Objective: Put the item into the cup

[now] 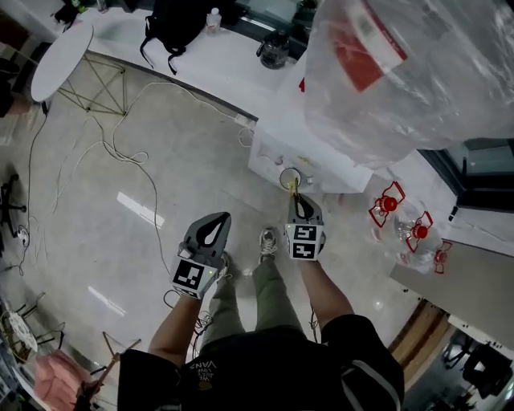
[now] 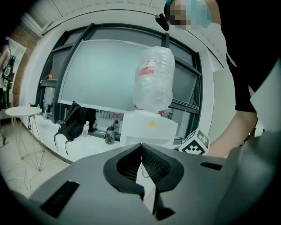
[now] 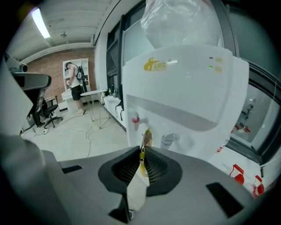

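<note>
My right gripper (image 1: 300, 207) (image 3: 143, 154) is shut on a small yellow item (image 3: 146, 139) (image 1: 295, 189), a thin packet that sticks up from between the jaws. It is held close in front of a white water dispenser (image 3: 184, 88) (image 1: 277, 152). A clear cup (image 3: 170, 141) (image 1: 289, 177) stands in the dispenser's tap recess, just right of the item in the right gripper view. My left gripper (image 1: 213, 233) (image 2: 141, 151) hangs lower and to the left, jaws closed together with nothing between them.
A big clear water bottle (image 1: 401, 64) tops the dispenser. Red-handled empty bottles (image 1: 409, 221) lie on the floor to the right. Cables (image 1: 120, 152) trail over the floor at left, near a round white table (image 1: 60, 60). A black backpack (image 1: 173, 24) sits on the ledge.
</note>
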{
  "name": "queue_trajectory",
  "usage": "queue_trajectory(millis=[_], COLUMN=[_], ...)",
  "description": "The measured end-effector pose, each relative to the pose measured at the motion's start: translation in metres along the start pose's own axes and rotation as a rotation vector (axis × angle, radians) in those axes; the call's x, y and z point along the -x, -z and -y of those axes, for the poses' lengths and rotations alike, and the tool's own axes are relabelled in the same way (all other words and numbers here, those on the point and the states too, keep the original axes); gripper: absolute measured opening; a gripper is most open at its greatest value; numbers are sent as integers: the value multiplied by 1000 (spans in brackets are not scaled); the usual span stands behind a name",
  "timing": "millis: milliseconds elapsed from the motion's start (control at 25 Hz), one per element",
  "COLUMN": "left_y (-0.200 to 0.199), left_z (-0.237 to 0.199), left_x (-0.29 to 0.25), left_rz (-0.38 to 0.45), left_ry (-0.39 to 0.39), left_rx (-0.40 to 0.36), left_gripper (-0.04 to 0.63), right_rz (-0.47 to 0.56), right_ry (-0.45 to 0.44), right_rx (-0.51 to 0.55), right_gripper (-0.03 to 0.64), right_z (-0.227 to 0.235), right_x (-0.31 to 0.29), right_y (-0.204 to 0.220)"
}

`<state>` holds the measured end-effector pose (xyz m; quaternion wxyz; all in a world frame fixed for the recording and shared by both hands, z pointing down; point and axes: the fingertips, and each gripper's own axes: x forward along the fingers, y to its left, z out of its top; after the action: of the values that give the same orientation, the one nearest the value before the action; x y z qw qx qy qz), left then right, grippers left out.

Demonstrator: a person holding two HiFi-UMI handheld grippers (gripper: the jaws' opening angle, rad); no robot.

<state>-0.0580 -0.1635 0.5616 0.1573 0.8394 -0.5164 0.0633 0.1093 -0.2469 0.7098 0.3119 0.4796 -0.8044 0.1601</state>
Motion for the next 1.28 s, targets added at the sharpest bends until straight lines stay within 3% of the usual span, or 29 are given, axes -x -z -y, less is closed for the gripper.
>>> queue_trajectory(millis=[600,1280], left_y=[32,58], left_z=[-28,-36], left_x=[-14,-16], left_rz=[7,-17], left_ry=[-39,-64], left_rx=[38,89], left_gripper=[20,18], right_rz=[-60,-132], right_ry=[81,60], right_rx=[-47,-55], right_gripper=[57,57], right_z=[18,16], right_x=[-80,-122], right_y=[27,56])
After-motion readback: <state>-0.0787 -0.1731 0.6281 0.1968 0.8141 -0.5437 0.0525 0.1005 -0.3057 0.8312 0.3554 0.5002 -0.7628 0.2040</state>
